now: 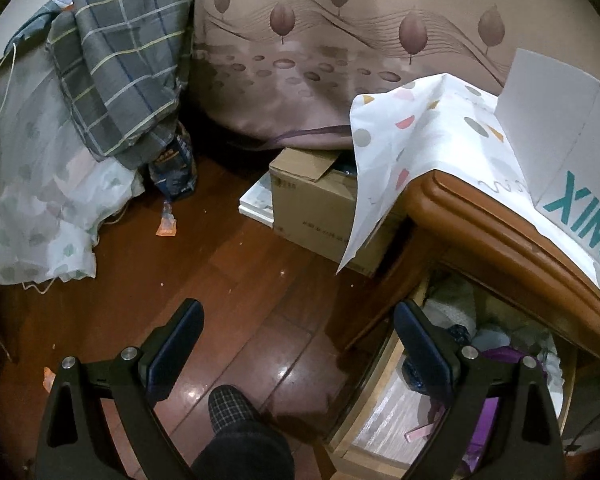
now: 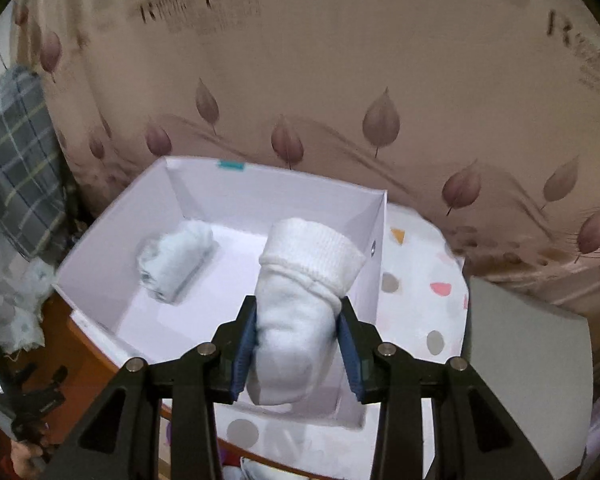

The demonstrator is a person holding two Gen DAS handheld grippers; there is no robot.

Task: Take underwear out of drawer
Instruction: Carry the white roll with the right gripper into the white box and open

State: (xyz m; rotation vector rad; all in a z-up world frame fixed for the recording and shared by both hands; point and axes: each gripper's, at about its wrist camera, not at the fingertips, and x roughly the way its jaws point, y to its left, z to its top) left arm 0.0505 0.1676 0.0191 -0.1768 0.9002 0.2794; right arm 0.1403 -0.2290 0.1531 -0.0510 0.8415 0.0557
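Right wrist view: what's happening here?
The right gripper is shut on a rolled white garment, holding it over the white box on the cabinet top, where another white bundle already lies. The left gripper is open and empty, beside the open drawer.

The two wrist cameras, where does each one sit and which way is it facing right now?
Left wrist: on the left tool, jaws open and empty, angled down at the wood floor and the open drawer; the person's slippered foot shows.
Right wrist: on the right tool, clamping a rolled white garment above the white box, which holds another roll; the other tool and a hand show at lower left.
Shared: the white box, dotted cloth, leaf-print bedding and plaid quilt.
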